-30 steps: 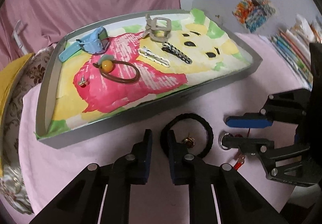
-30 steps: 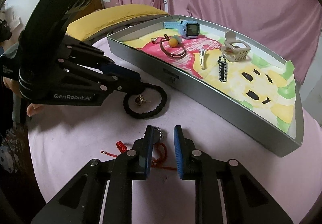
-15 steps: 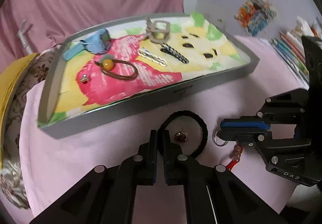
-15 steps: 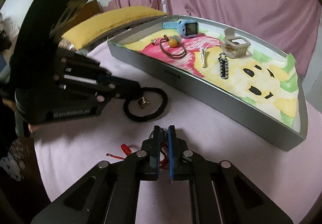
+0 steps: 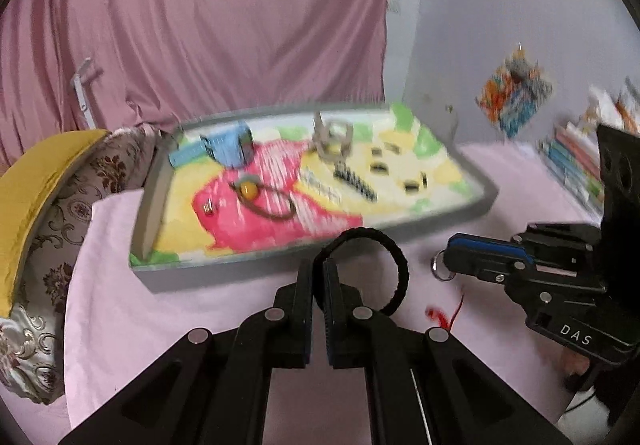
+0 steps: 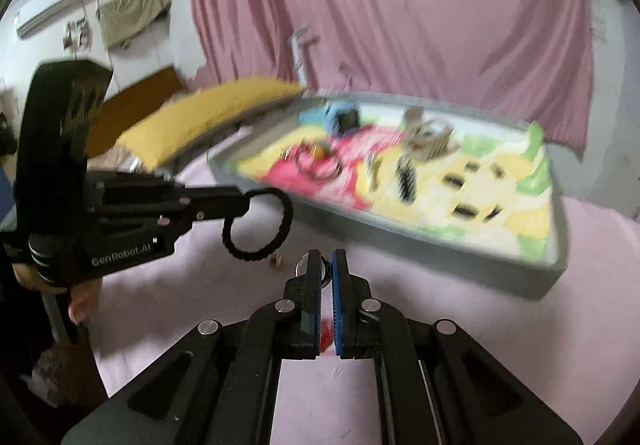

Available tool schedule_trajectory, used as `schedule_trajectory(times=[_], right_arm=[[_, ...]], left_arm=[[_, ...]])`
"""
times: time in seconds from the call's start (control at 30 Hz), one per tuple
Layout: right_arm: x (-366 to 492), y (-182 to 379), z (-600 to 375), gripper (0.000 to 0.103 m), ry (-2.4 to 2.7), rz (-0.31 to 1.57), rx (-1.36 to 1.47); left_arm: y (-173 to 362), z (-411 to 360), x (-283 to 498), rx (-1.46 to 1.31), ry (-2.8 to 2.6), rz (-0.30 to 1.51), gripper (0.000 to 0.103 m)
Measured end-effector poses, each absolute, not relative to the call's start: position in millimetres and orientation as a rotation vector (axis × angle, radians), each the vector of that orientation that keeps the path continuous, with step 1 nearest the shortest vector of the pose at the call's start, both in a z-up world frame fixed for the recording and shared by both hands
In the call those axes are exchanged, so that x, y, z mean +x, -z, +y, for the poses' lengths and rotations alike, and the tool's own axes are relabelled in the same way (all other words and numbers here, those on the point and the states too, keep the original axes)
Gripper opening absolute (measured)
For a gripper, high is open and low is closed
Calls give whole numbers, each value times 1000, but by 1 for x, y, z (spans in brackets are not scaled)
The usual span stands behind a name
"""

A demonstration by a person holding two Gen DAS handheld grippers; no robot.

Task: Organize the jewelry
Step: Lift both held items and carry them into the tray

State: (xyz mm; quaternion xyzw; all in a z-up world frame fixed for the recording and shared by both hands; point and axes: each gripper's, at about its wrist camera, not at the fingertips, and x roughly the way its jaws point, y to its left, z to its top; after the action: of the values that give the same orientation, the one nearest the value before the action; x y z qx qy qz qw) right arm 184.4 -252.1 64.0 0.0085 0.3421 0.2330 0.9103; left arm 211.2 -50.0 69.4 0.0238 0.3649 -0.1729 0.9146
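Observation:
My left gripper (image 5: 317, 265) is shut on a black hair tie (image 5: 394, 259) and holds it lifted above the pink cloth; it also shows in the right wrist view (image 6: 280, 233). My right gripper (image 6: 327, 263) is shut on a metal key ring (image 6: 302, 265) with a red cord (image 5: 448, 315) hanging below it. A small gold earring (image 6: 277, 260) lies on the cloth under the hair tie. The grey tray (image 5: 224, 269) with a colourful liner holds a blue watch (image 5: 228, 147), a brown hair tie with a bead (image 5: 264, 199), clips and an earring.
A yellow cushion (image 5: 28, 185) and a patterned pillow (image 5: 52, 245) lie left of the tray. A pink curtain hangs behind. Books (image 5: 572, 165) lie at the right edge. Pink cloth (image 5: 112, 305) covers the surface.
Both grippers closed and lifted: the left raised the black hair tie off the cloth, the right raised the key ring with the red cord. The gold earring stayed on the cloth.

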Motion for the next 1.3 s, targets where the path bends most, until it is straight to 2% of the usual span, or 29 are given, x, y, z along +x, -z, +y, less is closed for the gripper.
schedule_trajectory(times=[0.33, 0.63, 0.93, 1.3], right_arm=[[198, -109, -272, 4, -309, 416, 89], [228, -127, -272, 4, -206, 289, 92], [262, -117, -267, 4, -165, 323, 76], [303, -87, -271, 5, -164, 532, 71]], left_arm=[[-110, -53, 224, -62, 276, 427, 5], [-115, -69, 247, -61, 212, 284, 5], [-100, -70, 278, -80, 170, 325, 5], [-64, -69, 325, -98, 198, 626, 5]])
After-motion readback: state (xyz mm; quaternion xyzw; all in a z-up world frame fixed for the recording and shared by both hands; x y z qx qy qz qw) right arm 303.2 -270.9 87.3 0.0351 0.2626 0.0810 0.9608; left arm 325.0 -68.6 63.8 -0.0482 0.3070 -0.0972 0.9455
